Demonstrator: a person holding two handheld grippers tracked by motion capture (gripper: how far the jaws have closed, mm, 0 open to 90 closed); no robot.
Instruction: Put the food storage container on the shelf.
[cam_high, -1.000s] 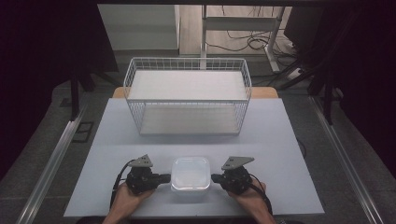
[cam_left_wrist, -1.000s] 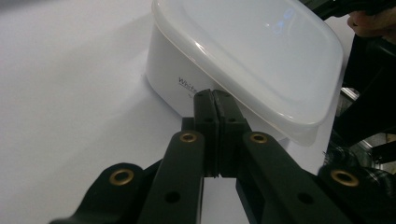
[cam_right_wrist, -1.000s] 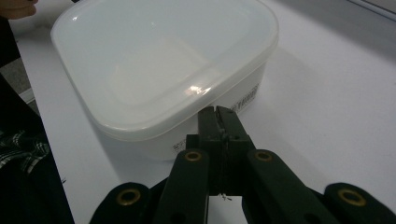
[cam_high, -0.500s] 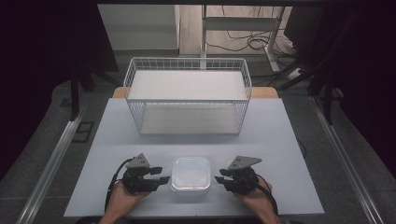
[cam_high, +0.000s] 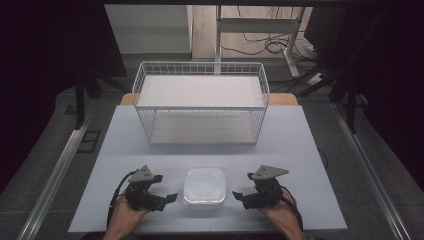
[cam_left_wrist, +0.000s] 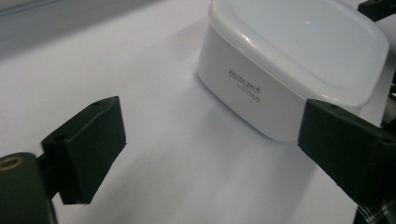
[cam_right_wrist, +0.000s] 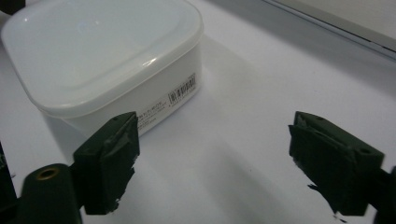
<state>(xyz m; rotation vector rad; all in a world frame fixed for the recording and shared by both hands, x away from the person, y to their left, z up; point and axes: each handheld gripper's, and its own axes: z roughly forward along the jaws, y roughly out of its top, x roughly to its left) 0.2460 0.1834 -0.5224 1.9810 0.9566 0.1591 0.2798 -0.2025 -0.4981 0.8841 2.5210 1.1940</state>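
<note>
Left tongs and right tongs spread, flanking the lidded white container near the table's front edge.

High cam looks down/fwd; both gripper cams close, low, share the tub.

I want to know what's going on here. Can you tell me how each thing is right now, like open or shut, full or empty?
White box: lid on, standing upright on the table, nobody holding it.
Wire basket: upright, empty.
Left gripper: open, beside the box.
Right gripper: open, beside the box.
</note>
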